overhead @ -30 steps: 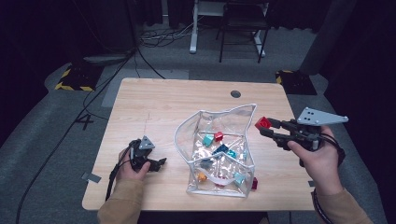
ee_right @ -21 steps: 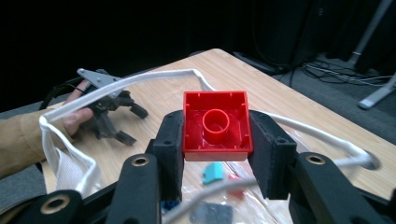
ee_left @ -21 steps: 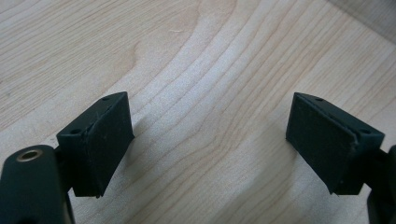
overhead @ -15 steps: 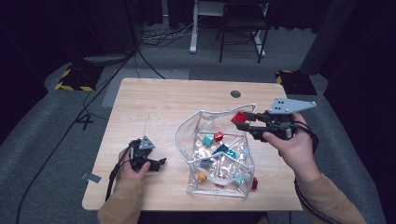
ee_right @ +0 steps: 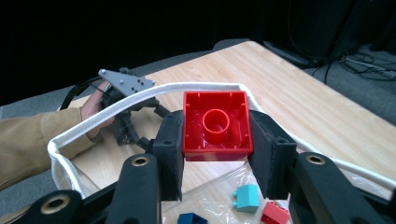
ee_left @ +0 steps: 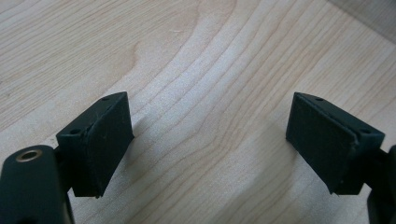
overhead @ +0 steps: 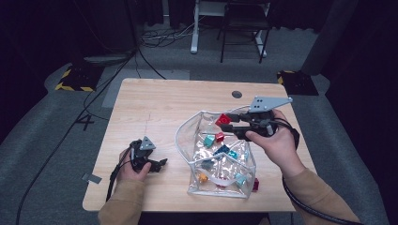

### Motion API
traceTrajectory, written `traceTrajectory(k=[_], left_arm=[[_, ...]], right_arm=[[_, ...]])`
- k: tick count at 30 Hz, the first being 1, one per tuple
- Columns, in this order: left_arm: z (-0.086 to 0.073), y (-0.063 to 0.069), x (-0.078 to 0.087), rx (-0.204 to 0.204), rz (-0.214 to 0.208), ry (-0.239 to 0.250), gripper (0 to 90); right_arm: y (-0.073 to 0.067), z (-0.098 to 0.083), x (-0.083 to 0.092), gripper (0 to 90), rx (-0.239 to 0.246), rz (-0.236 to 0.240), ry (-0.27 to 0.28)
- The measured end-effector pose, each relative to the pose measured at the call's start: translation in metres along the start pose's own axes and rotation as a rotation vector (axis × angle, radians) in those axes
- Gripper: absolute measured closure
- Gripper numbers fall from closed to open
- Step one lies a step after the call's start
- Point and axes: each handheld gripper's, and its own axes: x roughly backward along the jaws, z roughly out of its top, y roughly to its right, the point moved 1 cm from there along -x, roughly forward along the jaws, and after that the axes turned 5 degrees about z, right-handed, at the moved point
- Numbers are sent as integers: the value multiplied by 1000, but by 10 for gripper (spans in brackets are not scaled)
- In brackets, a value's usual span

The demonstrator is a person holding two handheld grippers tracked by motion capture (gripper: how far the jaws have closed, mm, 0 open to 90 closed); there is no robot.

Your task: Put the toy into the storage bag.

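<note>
One red brick [ee_right: 215, 125] sits clamped between the right gripper [ee_right: 215, 154] jaws, above the clear bag [overhead: 187, 136]. Left gripper [ee_left: 208, 140] jaws stand open over the tabletop [ee_left: 210, 56].

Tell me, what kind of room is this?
Probably a workroom or lab set up for recording. A wooden table stands alone on grey carpet, cables trail across the floor, and dark curtains hang around. A chair sits behind.

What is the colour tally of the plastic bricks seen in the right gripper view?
Red plastic bricks: 2, one in the right gripper, one loose
Teal plastic brick: 1
Blue plastic brick: 1
Total: 4
</note>
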Motion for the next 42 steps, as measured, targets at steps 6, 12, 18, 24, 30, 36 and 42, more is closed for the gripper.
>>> traceTrajectory(k=[6,12,18,24,30,36,42], left_arm=[[0,0,0,0,0,0,148],[0,0,0,1,-1,-1,148],[0,0,0,1,-2,-2,148],[0,0,0,0,-2,-1,148],[0,0,0,2,-2,1,148],[0,0,0,0,-2,-1,148],[0,0,0,-1,-2,-1,148]], right_arm=[[0,-6,-14,594,-7,19,-29],[-2,-14,-28,594,-9,37,-58],[-2,-22,-37,594,-14,48,-84],[0,-32,-45,594,-18,40,-133],[-3,-42,-50,444,-6,44,-238],[-7,-36,-32,378,-25,45,-136],[-13,-29,1,380,-10,17,-56]])
